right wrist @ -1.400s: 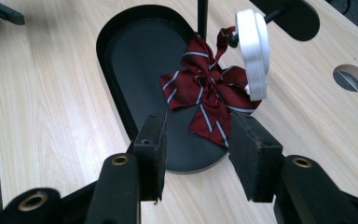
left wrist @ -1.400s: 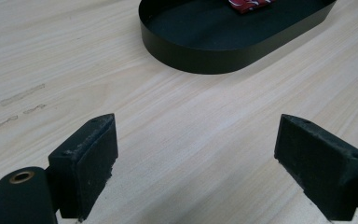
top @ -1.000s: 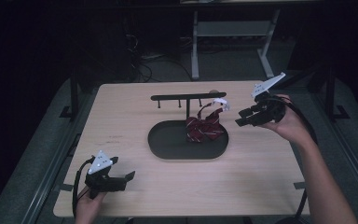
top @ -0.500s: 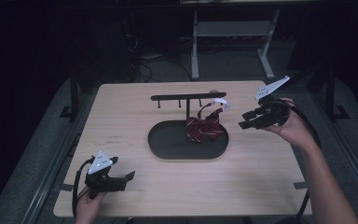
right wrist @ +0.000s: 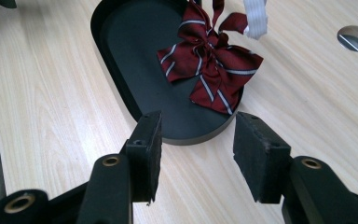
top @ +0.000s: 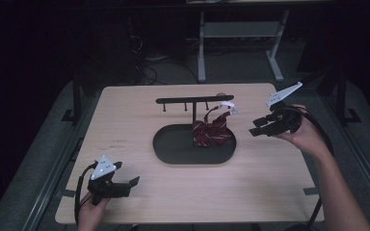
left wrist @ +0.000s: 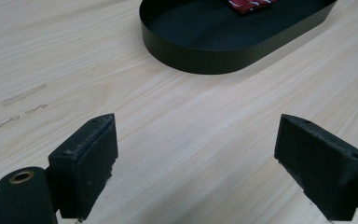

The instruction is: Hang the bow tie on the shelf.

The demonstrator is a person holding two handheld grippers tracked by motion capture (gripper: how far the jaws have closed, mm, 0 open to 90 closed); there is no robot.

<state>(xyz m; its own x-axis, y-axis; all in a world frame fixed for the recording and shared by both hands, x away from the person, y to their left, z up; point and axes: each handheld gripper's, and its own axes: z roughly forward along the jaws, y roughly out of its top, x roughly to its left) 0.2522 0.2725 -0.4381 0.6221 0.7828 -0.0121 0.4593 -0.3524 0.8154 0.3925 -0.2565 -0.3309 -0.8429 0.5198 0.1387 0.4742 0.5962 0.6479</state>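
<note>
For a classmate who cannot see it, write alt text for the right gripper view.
A dark red striped bow tie lies in the end of a black oval tray on a light wooden table, a white strap hanging above it. The open right gripper hovers in front, holding nothing.

You've got a pale wood surface with a round hole near its far edge, a white desk frame behind it, and cables on the dark floor.

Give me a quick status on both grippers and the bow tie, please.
Left gripper open, low at the near table edge. Right gripper open, raised beside the tray. Bow tie hanging into the tray from the rack. Nothing between.
</note>
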